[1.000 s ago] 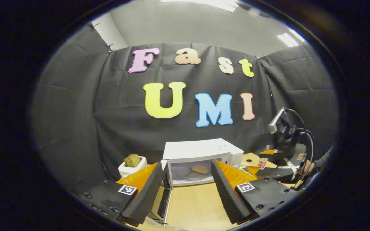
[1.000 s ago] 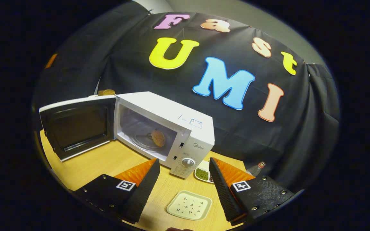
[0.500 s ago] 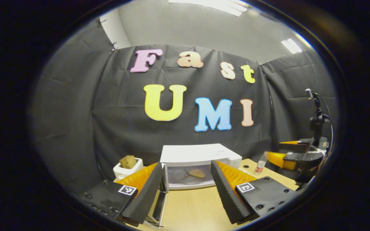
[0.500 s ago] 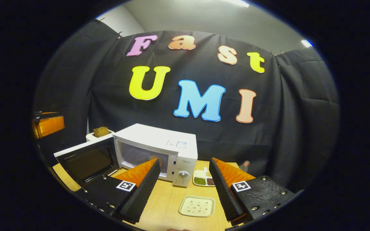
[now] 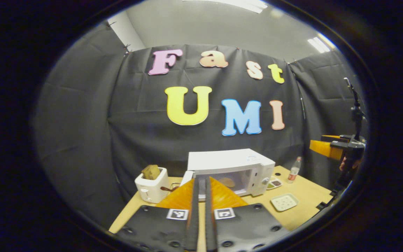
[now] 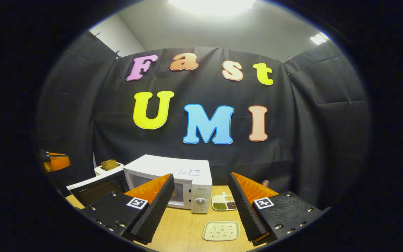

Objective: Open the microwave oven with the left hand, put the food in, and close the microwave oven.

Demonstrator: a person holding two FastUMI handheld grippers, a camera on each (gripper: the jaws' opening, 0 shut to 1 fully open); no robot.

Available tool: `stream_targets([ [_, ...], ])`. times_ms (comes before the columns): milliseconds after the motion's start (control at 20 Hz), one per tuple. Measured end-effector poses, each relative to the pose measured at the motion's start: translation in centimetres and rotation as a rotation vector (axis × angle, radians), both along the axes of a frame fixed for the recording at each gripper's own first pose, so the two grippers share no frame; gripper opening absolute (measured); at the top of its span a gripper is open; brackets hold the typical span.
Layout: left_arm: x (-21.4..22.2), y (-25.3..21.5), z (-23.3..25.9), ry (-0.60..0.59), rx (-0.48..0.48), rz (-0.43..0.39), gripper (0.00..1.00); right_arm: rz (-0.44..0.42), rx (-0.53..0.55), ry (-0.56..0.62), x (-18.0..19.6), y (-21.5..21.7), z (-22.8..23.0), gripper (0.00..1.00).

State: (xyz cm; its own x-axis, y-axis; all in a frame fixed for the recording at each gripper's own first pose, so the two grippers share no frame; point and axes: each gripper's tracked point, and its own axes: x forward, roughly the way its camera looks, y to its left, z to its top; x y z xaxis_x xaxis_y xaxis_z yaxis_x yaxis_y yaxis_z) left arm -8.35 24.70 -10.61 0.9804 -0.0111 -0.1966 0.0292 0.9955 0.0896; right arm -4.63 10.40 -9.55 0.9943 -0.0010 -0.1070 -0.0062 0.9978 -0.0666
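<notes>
The white microwave (image 5: 231, 161) stands at the back of the wooden table (image 5: 306, 190). A flat brown piece of food (image 5: 227, 182) lies inside its cavity. My left gripper (image 5: 201, 210) hangs well in front of the oven, shut with nothing between its fingers. In the right gripper view the microwave (image 6: 184, 169) has its door (image 6: 94, 187) swung open to the left. My right gripper (image 6: 199, 210) is open and empty, held back from the oven above the table. It also appears far right in the left gripper view as the right gripper (image 5: 327, 148), with a hand (image 5: 345, 162) behind it.
A white toaster (image 5: 151, 183) holding bread stands left of the microwave. A small speckled plate (image 6: 221, 231), a divided dish of beans (image 6: 224, 203) and a bottle (image 5: 293, 170) sit to its right. The left gripper (image 6: 56, 161) shows at the far left.
My left gripper's fingers have gone from open to shut, and it has drawn back from the microwave. The right gripper has also drawn back and levelled out.
</notes>
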Motion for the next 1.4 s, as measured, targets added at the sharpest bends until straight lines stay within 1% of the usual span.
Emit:
stream_targets([
  [50, -0.5, 0.3, -0.3, 0.018, -0.011, -0.011, 0.08, -0.008, 0.006, 0.013, 0.2, -0.2, -0.4, 0.95],
  [100, -0.9, 0.8, -0.7, 0.034, -0.013, -0.012, 0.06, -0.009, 0.016, 0.021, 0.3, -0.2, -0.6, 0.96],
  [150, -1.3, 1.7, -1.4, 0.049, 0.004, 0.001, 0.08, -0.011, 0.021, 0.024, 0.4, -0.2, -0.7, 0.95],
  [250, -2.0, 4.7, -2.5, 0.078, 0.049, 0.04, 0.08, -0.006, 0.012, 0.016, 0.6, -0.2, -0.8, 0.95],
  [400, -3.3, 9.2, -4.2, 0.115, 0.09, 0.121, 0.08, 0.024, 0.018, 0.004, 0.5, 0.4, -0.4, 0.95],
  [500, -3.8, 11.5, -5.3, 0.133, 0.086, 0.161, 0.07, 0.032, 0.018, -0.001, 0.5, 0.2, -0.3, 0.95],
  [600, -4.1, 12.8, -7.6, 0.184, 0.08, 0.165, 0.08, 0.027, 0.0, 0.003, 0.4, 0.2, -0.3, 0.94],
  [700, -4.4, 13.3, -10.3, 0.245, 0.081, 0.144, 0.07, 0.036, -0.013, 0.015, 0.2, 0.5, -0.5, 0.95],
  [950, -5.3, 12.3, -14.0, 0.343, 0.053, 0.068, 0.08, 0.04, -0.038, 0.021, 0.0, 0.5, -0.3, 0.95],
  [1200, -5.9, 9.7, -14.5, 0.359, 0.039, 0.012, 0.07, 0.052, -0.041, 0.021, 0.5, 0.8, -0.3, 0.95],
  [1400, -6.2, 5.5, -14.5, 0.367, 0.019, -0.046, 0.07, 0.066, -0.013, 0.023, 1.1, 0.5, -0.2, 0.95],
])
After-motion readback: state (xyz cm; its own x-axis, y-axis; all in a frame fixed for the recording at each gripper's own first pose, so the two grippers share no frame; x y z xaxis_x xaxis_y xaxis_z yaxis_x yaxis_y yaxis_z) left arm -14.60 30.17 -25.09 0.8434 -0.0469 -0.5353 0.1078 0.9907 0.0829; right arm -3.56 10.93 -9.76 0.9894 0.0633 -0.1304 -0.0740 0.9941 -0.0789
